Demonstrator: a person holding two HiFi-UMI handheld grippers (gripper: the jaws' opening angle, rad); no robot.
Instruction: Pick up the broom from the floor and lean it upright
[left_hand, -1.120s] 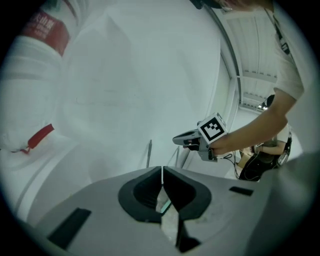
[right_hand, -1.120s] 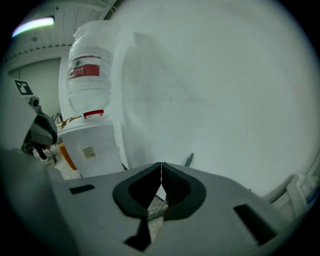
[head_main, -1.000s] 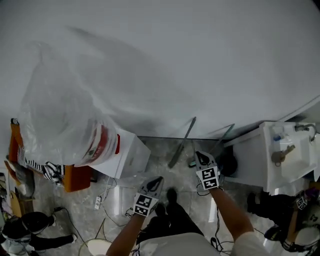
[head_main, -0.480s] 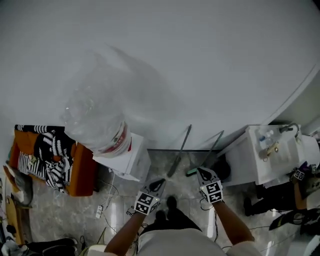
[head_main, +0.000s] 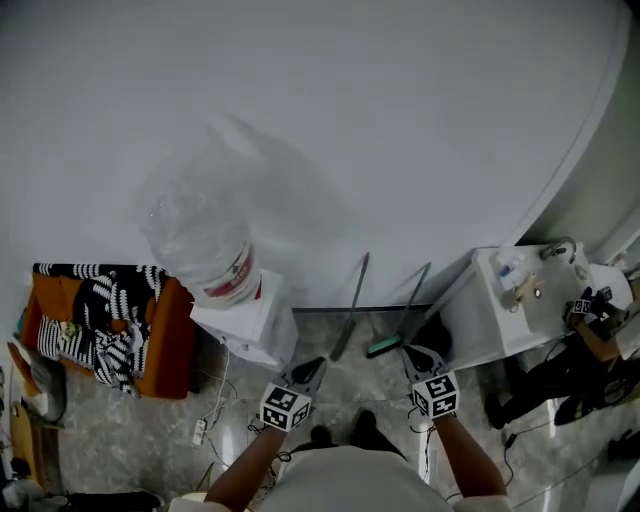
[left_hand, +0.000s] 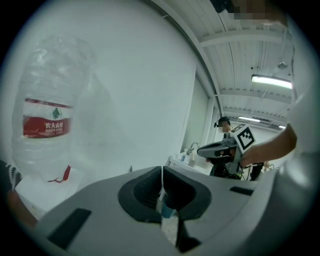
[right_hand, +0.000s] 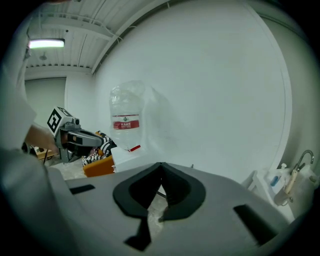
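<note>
The white wall (head_main: 320, 120) filled most of the head view, and the grey floor (head_main: 150, 430) ran along its foot. A water dispenser (head_main: 250, 325) with its big bottle (head_main: 200, 240) stood at the left against the wall, and a white sink unit (head_main: 490, 320) at the right. Between them the broom (head_main: 408, 300) stood slanted, with its green head (head_main: 384, 346) on the floor and its handle going up to the wall. This lean probably kept it upright without any hand, so the task looked finished. A darker stick (head_main: 350, 300) leaned just beside it; I could not tell what it was. The left gripper (head_main: 312, 368) and the right gripper (head_main: 412, 352) were apart from the broom, both clenched with nothing between the jaws.
</note>
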